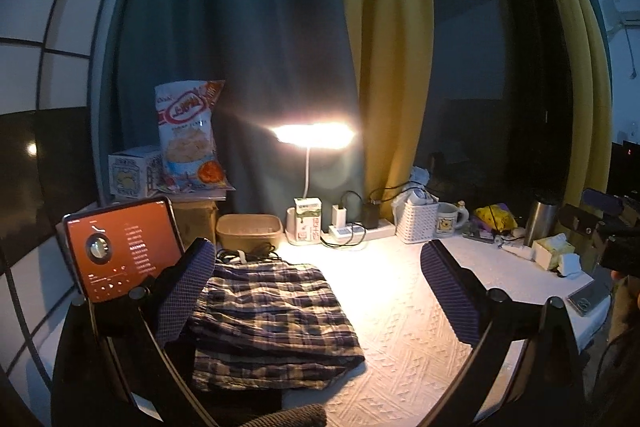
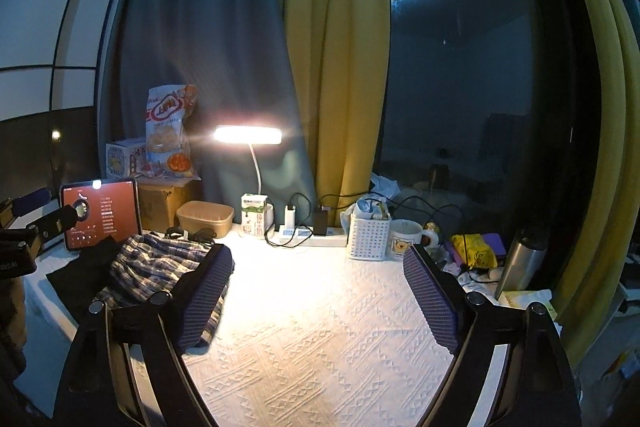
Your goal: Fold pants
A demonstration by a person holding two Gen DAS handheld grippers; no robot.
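The plaid pants (image 1: 268, 311) lie folded in a flat stack on the white textured tablecloth (image 1: 400, 327), left of centre. My left gripper (image 1: 316, 291) hovers above them, open wide, with nothing between its fingers. Its left finger (image 1: 184, 291) overlaps the pants' left edge in the picture; touching or not, I cannot tell. In the right wrist view the same pants (image 2: 156, 267) sit at the left, partly behind the left finger (image 2: 208, 291). My right gripper (image 2: 320, 291) is open over bare cloth, empty. A dark garment (image 2: 80, 279) lies under the pants' left side.
A lit tablet (image 1: 116, 251) stands at the left. Along the back sit a snack bag (image 1: 188, 131), a box, a beige tub (image 1: 248, 231), a bright desk lamp (image 1: 312, 135), a power strip (image 1: 360, 229), a white basket (image 1: 416, 223), a mug (image 1: 448, 219) and a steel flask (image 1: 540, 219). Curtains hang behind.
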